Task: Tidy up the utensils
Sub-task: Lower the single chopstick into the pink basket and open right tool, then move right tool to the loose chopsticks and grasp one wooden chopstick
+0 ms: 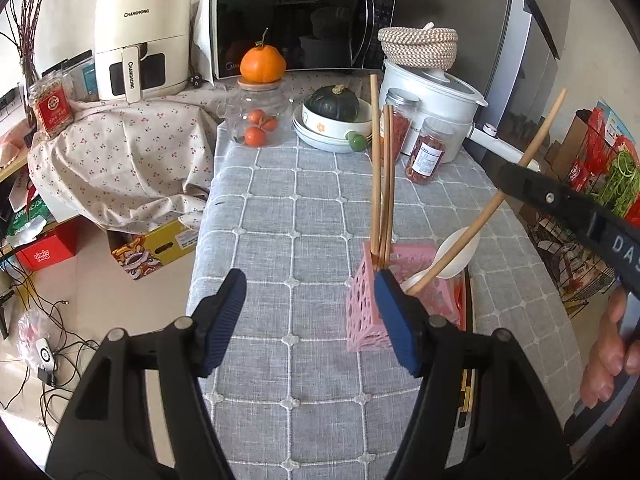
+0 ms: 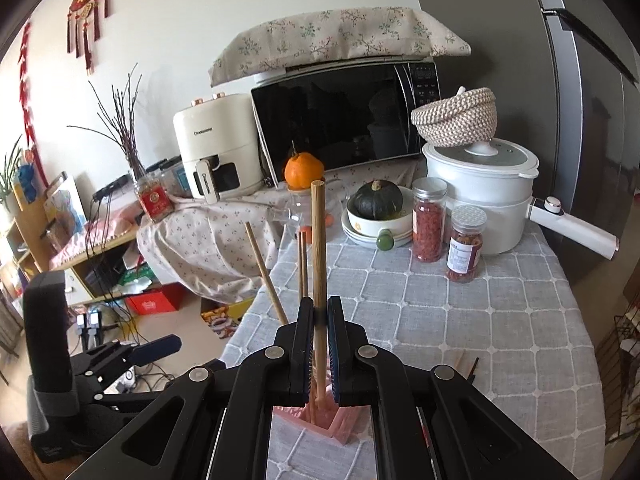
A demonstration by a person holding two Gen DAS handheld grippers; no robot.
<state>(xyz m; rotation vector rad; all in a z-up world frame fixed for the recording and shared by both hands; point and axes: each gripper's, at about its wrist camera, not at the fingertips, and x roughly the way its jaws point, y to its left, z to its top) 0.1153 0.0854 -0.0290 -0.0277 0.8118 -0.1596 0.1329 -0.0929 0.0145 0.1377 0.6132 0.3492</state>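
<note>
A pink perforated utensil holder (image 1: 376, 300) stands on the grey checked tablecloth (image 1: 304, 208). Several wooden chopsticks (image 1: 380, 172) stand upright in it, and a white spoon (image 1: 456, 252) lies in it. My right gripper (image 2: 319, 320) is shut on one wooden chopstick (image 2: 318, 240), whose lower end is inside the holder (image 2: 320, 420). In the left wrist view that chopstick (image 1: 480, 220) leans to the right, held by the right gripper (image 1: 508, 178). My left gripper (image 1: 310, 296) is open and empty, its right finger just beside the holder.
At the back stand a microwave (image 1: 296, 20), an air fryer (image 1: 140, 40), a glass jar topped with an orange (image 1: 260, 116), bowls with a green squash (image 1: 332, 116), two spice jars (image 2: 444, 228) and a white pot (image 2: 480, 196). A wire rack (image 1: 580, 220) stands right of the table.
</note>
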